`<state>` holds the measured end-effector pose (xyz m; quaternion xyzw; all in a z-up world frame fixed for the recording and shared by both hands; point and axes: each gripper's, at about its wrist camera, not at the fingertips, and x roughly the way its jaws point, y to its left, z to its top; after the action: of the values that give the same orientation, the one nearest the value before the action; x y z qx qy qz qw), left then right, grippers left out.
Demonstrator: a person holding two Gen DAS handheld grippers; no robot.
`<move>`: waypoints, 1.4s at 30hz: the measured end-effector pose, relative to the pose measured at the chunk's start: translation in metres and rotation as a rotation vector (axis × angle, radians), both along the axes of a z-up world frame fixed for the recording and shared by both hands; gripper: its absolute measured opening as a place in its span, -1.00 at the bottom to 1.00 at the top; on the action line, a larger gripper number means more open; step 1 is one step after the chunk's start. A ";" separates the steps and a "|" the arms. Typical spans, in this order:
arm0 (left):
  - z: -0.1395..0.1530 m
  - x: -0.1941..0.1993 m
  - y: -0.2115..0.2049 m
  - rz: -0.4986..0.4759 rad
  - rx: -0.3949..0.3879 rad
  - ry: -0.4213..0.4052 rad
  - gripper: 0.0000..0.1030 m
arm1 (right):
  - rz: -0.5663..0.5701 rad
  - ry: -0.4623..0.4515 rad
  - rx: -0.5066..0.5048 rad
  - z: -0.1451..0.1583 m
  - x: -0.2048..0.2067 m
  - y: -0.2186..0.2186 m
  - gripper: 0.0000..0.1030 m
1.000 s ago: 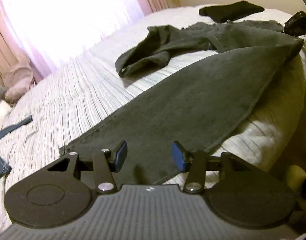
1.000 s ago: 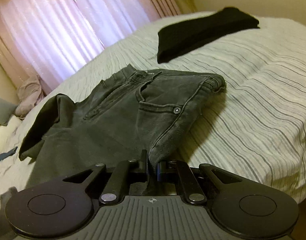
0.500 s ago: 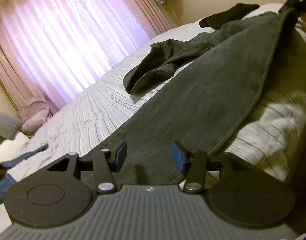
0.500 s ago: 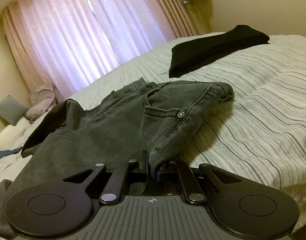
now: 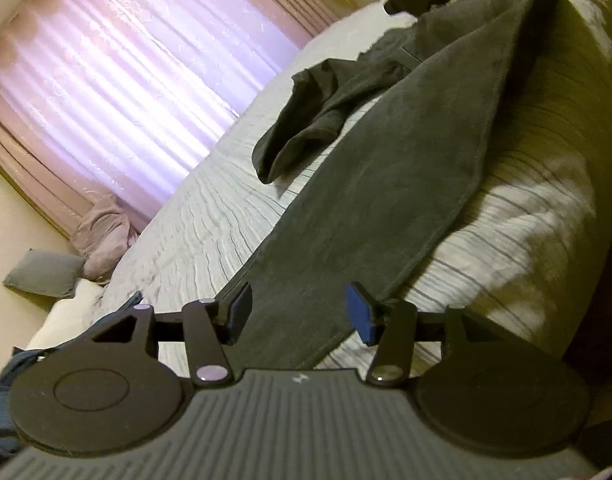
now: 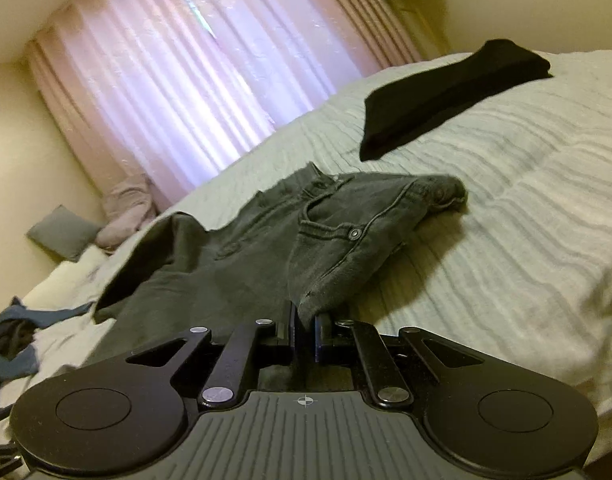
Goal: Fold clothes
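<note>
Pinching the dark grey jeans (image 6: 265,256) at the waist edge, the right gripper (image 6: 304,338) has its fingers drawn almost together, with a fold of denim caught between the pads just below the front pocket and its rivet. The jeans lie spread across the striped bedspread (image 6: 526,240), the waistband pointing toward a folded black garment (image 6: 454,96) farther up the bed.

The left gripper (image 5: 299,312) stands wide apart — its blue-padded fingers (image 5: 360,314) straddle the hem end of one trouser leg (image 5: 386,184), holding nothing. That leg runs long and flat toward the far edge of the bed; the other leg (image 5: 306,128) lies crumpled beside it. Pink curtains (image 5: 117,80) glow behind, and a blue garment (image 6: 21,336) sits at the bed's left — bunched up.
</note>
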<state>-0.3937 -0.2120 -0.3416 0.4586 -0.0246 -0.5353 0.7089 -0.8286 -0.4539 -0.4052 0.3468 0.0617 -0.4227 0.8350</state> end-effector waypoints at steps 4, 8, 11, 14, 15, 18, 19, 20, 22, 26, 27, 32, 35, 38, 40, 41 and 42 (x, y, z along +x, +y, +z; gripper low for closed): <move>0.009 -0.022 0.003 0.013 0.020 -0.071 0.05 | -0.017 -0.033 -0.077 0.016 -0.037 0.004 0.51; 0.009 -0.033 0.000 0.008 0.041 -0.137 0.17 | 0.013 -0.081 0.005 0.022 -0.061 -0.030 0.51; -0.002 -0.031 -0.004 -0.005 0.077 -0.184 0.18 | 0.011 -0.160 0.121 0.015 -0.061 -0.067 0.51; -0.013 -0.022 -0.005 -0.037 0.108 -0.229 0.18 | -0.003 -0.210 0.224 0.004 -0.053 -0.101 0.51; -0.017 -0.019 -0.006 -0.048 0.117 -0.245 0.18 | -0.012 -0.218 0.266 -0.002 -0.048 -0.112 0.51; -0.028 -0.004 -0.007 -0.061 0.149 -0.265 0.18 | -0.050 -0.276 0.356 -0.018 -0.036 -0.134 0.51; -0.032 0.000 -0.007 -0.069 0.157 -0.280 0.18 | -0.054 -0.298 0.359 -0.020 -0.033 -0.138 0.51; -0.038 0.005 -0.007 -0.079 0.177 -0.306 0.18 | -0.061 -0.304 0.359 -0.021 -0.032 -0.141 0.51; -0.051 0.014 -0.007 -0.098 0.216 -0.357 0.18 | -0.075 -0.317 0.359 -0.023 -0.028 -0.147 0.51; -0.075 0.032 -0.010 -0.126 0.274 -0.456 0.17 | -0.102 -0.344 0.358 -0.027 -0.022 -0.160 0.50; -0.078 0.037 -0.012 -0.129 0.283 -0.469 0.14 | -0.109 -0.350 0.358 -0.028 -0.020 -0.163 0.47; -0.083 0.052 -0.025 -0.096 0.272 -0.478 -0.85 | -0.125 -0.376 0.370 -0.035 -0.014 -0.177 -0.23; -0.072 0.058 -0.029 -0.064 0.232 -0.489 -0.93 | -0.116 -0.383 0.367 -0.035 -0.009 -0.183 -0.85; -0.033 0.077 -0.028 0.031 0.148 -0.500 -0.93 | -0.084 -0.350 0.277 -0.007 -0.010 -0.183 -0.93; -0.006 0.088 -0.024 0.087 0.097 -0.510 -0.93 | -0.079 -0.354 0.199 0.025 -0.017 -0.179 -0.94; 0.006 0.090 -0.018 0.106 0.084 -0.509 -0.93 | -0.078 -0.356 0.152 0.042 -0.022 -0.174 -0.94; 0.007 0.088 -0.009 0.116 0.083 -0.510 -0.93 | -0.080 -0.358 0.091 0.059 -0.028 -0.164 -0.94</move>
<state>-0.3062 -0.2211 -0.3342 0.6081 -0.1544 -0.3615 0.6898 -0.8570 -0.6180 -0.3466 0.4559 -0.0827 -0.3840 0.7987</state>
